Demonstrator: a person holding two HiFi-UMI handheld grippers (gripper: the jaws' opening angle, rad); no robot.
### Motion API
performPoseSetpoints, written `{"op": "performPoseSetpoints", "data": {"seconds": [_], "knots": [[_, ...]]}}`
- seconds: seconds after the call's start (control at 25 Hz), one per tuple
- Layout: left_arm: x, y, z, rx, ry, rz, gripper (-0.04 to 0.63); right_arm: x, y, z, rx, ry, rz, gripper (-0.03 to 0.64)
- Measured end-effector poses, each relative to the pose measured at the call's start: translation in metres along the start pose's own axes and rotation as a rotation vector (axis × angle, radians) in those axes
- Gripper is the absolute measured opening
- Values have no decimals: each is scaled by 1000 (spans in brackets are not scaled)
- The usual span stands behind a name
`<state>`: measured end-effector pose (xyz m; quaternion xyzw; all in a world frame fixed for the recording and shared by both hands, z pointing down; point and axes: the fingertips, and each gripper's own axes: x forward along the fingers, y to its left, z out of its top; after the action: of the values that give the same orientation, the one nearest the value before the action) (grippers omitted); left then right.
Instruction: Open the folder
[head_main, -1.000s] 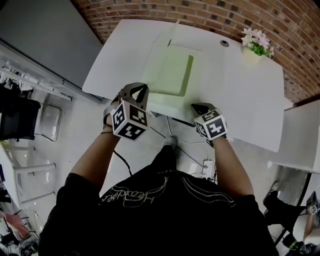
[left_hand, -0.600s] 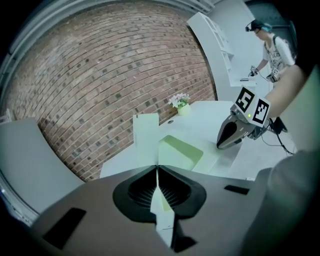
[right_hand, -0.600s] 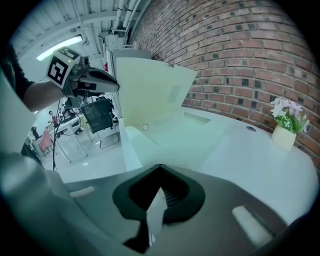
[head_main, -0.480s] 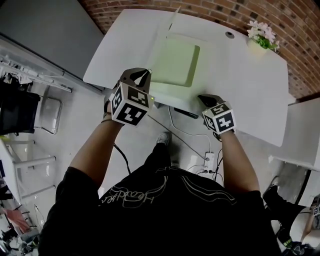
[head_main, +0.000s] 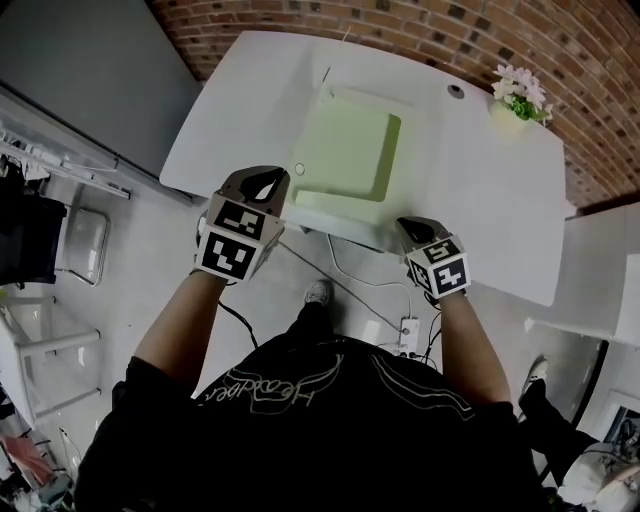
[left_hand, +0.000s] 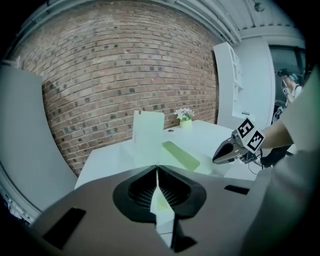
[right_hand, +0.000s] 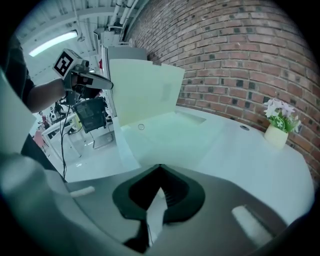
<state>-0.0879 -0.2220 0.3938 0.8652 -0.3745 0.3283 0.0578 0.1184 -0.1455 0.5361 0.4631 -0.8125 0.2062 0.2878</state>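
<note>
Swinging out towards the counter's left side and rolling over, the left tool (head_main: 272, 186) is now sitting a little further from the middle of the folder (head_main: 345, 150) than it was a second ago, while the right tool (head_main: 408, 226) is keeping its place at the near edge. Both tools are pinching shut on thin pale sheet. The left one is clamping the edge of the cover (right_hand: 145, 92), and the right one is clamping the folder's near margin. The folder is lying in the middle of the white counter (head_main: 490, 190), with a flower pot (head_main: 518, 92) well apart at the far right corner.

We are judging the opening as under way but not finished. The cover is being lifted clear, yet it is not lying flat, so we are still needing to carry it over and let go.

From the head view we are seeing mostly a flat green panel, with little sign of lift. The right gripper view is showing what that view hides: the cover standing nearly upright off the counter, with the left tool by its top corner. The left gripper view is adding the right tool (left_hand: 222, 155), low at the folder's near edge.
</note>
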Motion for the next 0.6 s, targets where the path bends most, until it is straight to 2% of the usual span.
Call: {"op": "performPoseSetpoints", "data": {"seconds": [0.16, 0.6], "knots": [[-4, 16, -4, -18, -21, 17, 8, -1, 0, 0, 13, -7, -14, 3], [-8, 49, -23, -200, -30, 5, 8, -2, -2, -1, 39, 13, -21, 3]]}}
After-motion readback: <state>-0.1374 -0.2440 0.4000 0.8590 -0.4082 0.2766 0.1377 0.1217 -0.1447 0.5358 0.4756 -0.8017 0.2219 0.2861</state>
